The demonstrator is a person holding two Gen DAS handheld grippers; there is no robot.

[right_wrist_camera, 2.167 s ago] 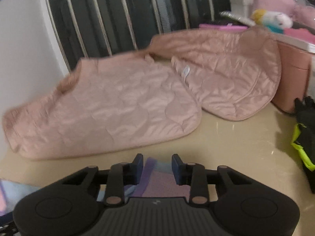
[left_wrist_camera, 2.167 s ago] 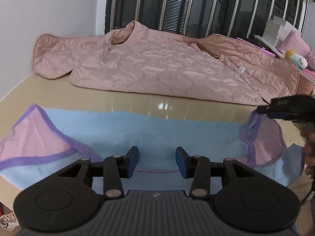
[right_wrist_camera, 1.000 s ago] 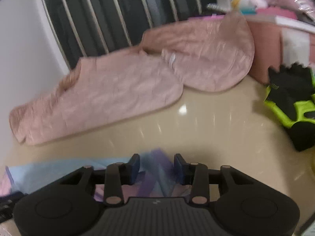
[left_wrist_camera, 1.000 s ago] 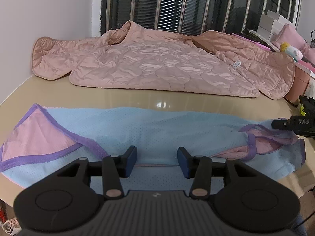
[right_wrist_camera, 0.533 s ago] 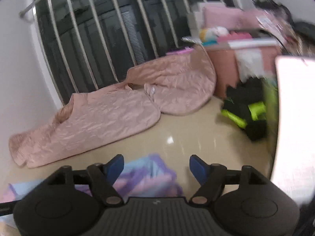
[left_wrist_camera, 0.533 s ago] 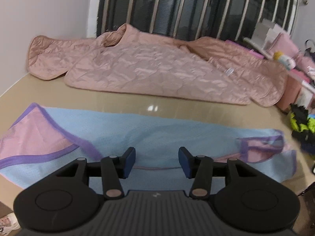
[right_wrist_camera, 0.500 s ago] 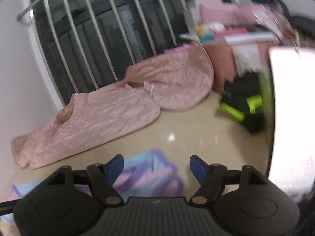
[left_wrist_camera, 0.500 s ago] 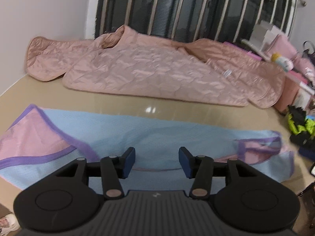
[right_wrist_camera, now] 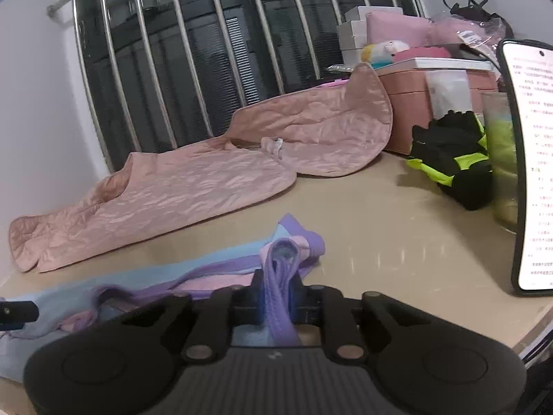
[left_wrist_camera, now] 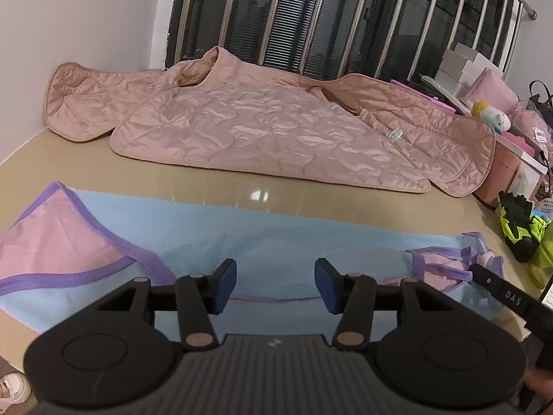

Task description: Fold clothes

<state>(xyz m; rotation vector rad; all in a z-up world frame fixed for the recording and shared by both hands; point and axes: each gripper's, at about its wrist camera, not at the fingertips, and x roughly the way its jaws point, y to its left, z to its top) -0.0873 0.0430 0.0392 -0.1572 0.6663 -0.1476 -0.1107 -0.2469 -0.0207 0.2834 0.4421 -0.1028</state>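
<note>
A light blue top (left_wrist_camera: 276, 238) with pink, purple-trimmed sleeves lies spread flat across the beige table (left_wrist_camera: 207, 186). Its left sleeve (left_wrist_camera: 48, 242) lies flat, while the right sleeve (left_wrist_camera: 446, 266) is bunched up. My left gripper (left_wrist_camera: 275, 283) hovers open over the top's near middle, holding nothing. My right gripper (right_wrist_camera: 278, 294) is shut on a purple trim fold (right_wrist_camera: 280, 276) of the right sleeve. In the left wrist view the right gripper (left_wrist_camera: 508, 297) shows as a black finger at that sleeve. The left gripper's tip (right_wrist_camera: 17, 311) shows at the far left of the right wrist view.
A pink quilted jacket (left_wrist_camera: 262, 128) lies spread along the back by the barred window. At the right stand an upright phone (right_wrist_camera: 528, 166), black and neon gloves (right_wrist_camera: 452, 162), a green bottle (right_wrist_camera: 501, 159) and a pink box (right_wrist_camera: 411, 110). The table edge (right_wrist_camera: 532, 332) runs close on the right.
My right gripper, open half a second ago, has dropped to the right sleeve and shut on its purple trim. The left gripper has stayed open over the top.
</note>
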